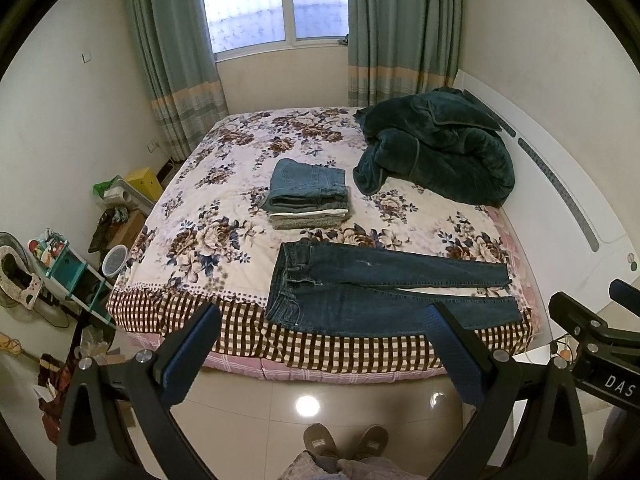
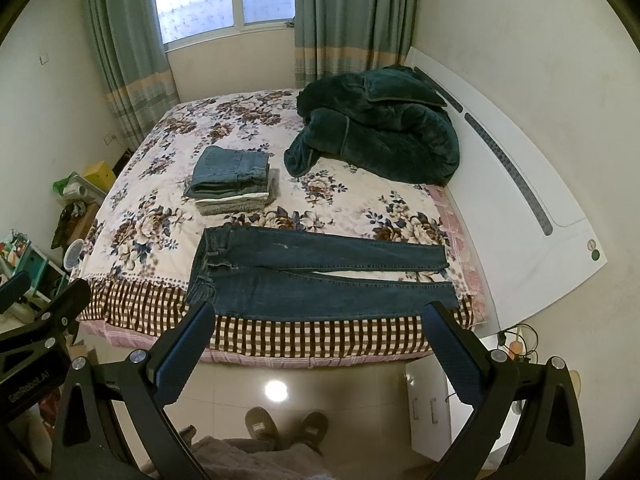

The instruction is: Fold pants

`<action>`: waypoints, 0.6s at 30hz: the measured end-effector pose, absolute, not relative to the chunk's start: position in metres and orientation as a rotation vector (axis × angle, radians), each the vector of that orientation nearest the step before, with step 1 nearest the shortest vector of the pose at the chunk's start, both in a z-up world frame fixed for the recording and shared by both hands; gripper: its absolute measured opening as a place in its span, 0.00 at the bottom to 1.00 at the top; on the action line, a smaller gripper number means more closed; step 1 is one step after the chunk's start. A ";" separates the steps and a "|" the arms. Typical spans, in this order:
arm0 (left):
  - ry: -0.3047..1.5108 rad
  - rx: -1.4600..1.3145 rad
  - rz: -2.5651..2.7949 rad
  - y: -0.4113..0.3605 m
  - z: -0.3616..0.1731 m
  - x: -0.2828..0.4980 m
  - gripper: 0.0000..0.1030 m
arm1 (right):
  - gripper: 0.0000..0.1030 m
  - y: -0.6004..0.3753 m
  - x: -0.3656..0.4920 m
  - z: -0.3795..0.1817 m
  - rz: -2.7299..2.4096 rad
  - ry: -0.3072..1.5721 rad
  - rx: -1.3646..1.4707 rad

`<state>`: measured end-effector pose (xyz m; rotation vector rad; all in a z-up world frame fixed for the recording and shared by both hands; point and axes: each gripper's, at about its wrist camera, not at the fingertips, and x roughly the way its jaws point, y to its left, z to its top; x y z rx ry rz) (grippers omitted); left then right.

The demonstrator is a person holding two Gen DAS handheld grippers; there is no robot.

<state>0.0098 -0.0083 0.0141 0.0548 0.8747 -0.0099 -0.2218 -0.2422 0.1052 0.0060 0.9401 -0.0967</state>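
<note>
Dark blue jeans (image 1: 372, 292) lie flat and unfolded along the near edge of the bed, waist to the left, both legs stretched right. They also show in the right wrist view (image 2: 316, 280). My left gripper (image 1: 324, 320) is open and empty, held back from the bed above the floor. My right gripper (image 2: 320, 320) is open and empty too, at about the same distance. Part of the right gripper shows at the right edge of the left wrist view (image 1: 596, 332).
A stack of folded pants (image 1: 308, 194) sits mid-bed behind the jeans. A dark green blanket (image 1: 436, 148) is heaped at the far right by the white headboard (image 1: 560, 184). Shelves and clutter (image 1: 68, 268) stand left of the bed. My slippered feet (image 1: 344, 440) stand on the tiled floor.
</note>
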 end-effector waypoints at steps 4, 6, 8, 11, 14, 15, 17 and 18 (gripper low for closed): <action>0.872 0.051 -0.009 -0.006 0.014 0.009 1.00 | 1.00 -0.242 -0.222 0.104 -0.097 0.940 0.007; 0.874 0.050 -0.010 -0.006 0.014 0.010 1.00 | 1.00 -0.241 -0.222 0.105 -0.097 0.939 0.006; 0.873 0.050 -0.008 -0.007 0.014 0.010 1.00 | 1.00 -0.240 -0.222 0.105 -0.097 0.940 0.005; 0.872 0.052 -0.009 -0.007 0.014 0.008 1.00 | 1.00 -0.240 -0.223 0.106 -0.097 0.940 0.005; 0.872 0.052 -0.010 -0.006 0.014 0.008 1.00 | 1.00 -0.241 -0.222 0.104 -0.097 0.941 0.007; 0.872 0.053 -0.009 -0.007 0.014 0.009 1.00 | 1.00 -0.240 -0.222 0.104 -0.096 0.942 0.008; 0.873 0.050 -0.009 -0.006 0.014 0.008 1.00 | 1.00 -0.240 -0.223 0.104 -0.097 0.939 0.008; 0.873 0.051 -0.009 -0.006 0.014 0.008 1.00 | 1.00 -0.241 -0.223 0.103 -0.097 0.940 0.006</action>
